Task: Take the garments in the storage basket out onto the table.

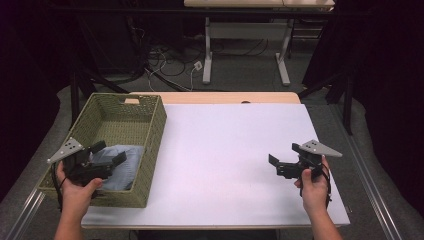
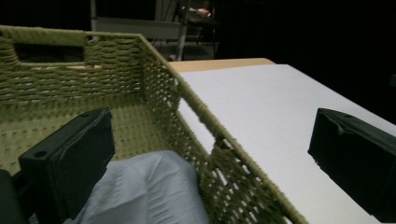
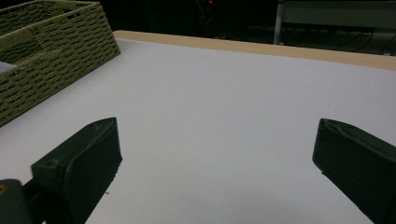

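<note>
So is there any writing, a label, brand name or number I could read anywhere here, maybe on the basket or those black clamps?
None can be read.
woven basket: no tag or print on its walls.
blue cloth in it: plain, no label showing.
left gripper and right gripper: no markings legible on the black jaws or grey plates.
white table: blank.
The dark background is too dim to make out any text.

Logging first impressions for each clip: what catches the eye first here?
The green woven basket at the table's left, with a folded pale blue cloth inside. The left gripper hovers over that cloth with jaws open, while the right gripper, also open, hangs over the bare white table.
</note>
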